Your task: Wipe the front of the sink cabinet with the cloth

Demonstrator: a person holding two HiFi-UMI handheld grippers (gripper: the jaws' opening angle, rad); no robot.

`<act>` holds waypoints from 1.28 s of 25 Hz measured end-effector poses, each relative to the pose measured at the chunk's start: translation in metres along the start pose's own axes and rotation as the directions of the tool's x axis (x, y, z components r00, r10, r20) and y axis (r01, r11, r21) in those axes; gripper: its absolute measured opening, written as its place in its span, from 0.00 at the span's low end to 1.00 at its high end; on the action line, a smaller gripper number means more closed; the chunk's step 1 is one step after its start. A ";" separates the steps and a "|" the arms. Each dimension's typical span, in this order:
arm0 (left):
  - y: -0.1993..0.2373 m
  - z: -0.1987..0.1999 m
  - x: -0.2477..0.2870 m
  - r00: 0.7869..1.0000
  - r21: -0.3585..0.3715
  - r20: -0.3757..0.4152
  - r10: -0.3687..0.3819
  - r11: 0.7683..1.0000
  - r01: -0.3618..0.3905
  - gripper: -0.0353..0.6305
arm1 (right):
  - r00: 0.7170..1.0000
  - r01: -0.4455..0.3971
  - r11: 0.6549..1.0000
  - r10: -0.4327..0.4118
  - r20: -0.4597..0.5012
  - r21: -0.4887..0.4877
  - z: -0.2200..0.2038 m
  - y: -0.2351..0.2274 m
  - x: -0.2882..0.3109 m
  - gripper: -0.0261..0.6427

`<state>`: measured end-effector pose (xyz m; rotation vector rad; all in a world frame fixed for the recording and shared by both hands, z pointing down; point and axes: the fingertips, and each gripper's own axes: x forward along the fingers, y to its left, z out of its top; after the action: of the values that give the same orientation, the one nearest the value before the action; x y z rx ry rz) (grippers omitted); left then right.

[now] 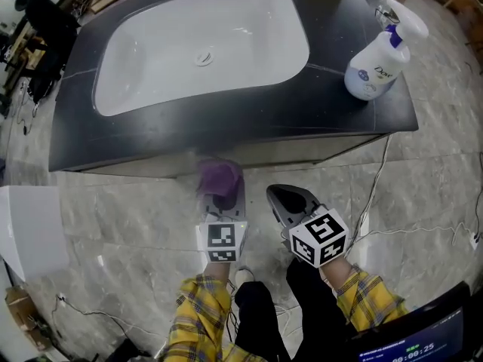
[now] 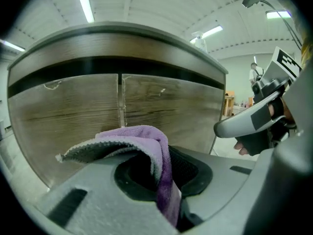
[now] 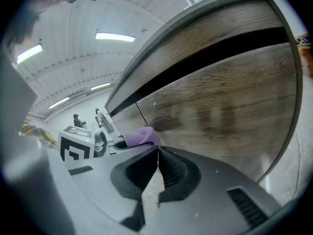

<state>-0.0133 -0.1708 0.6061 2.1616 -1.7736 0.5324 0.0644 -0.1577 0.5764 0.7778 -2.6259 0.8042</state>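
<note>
A purple cloth (image 1: 218, 176) is pinched in my left gripper (image 1: 220, 194), which is shut on it just below the dark countertop's (image 1: 226, 119) front edge. In the left gripper view the cloth (image 2: 146, 141) droops over the jaws, close to the wood-grain cabinet front (image 2: 73, 106) with its door seam. My right gripper (image 1: 290, 202) hangs beside it to the right, shut and holding nothing. The right gripper view shows its pads (image 3: 168, 168) meeting, the cabinet front (image 3: 230, 106) ahead, and the cloth (image 3: 142, 137) off to the left.
A white basin (image 1: 204, 44) is set in the countertop, with a spray bottle (image 1: 375, 59) at its right end. White cables (image 1: 377, 202) run over the marble floor on the right. A white box (image 1: 30, 225) stands at the left.
</note>
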 end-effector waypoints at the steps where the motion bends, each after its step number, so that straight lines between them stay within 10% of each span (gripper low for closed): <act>1: -0.002 0.000 0.006 1.000 0.002 -0.005 -0.008 1.000 0.008 0.14 | 1.000 0.003 1.000 -0.003 -0.001 -0.001 0.000 -0.005 -0.002 0.05; 32: -0.197 0.043 0.108 0.961 0.123 -0.028 -0.277 0.953 0.278 0.14 | 0.965 0.233 0.958 -0.249 0.083 0.166 -0.010 -0.163 -0.145 0.05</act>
<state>0.2029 -0.2451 0.6186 2.4359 -1.4290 0.5969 0.2768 -0.2061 0.5949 1.1872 -2.5093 0.9269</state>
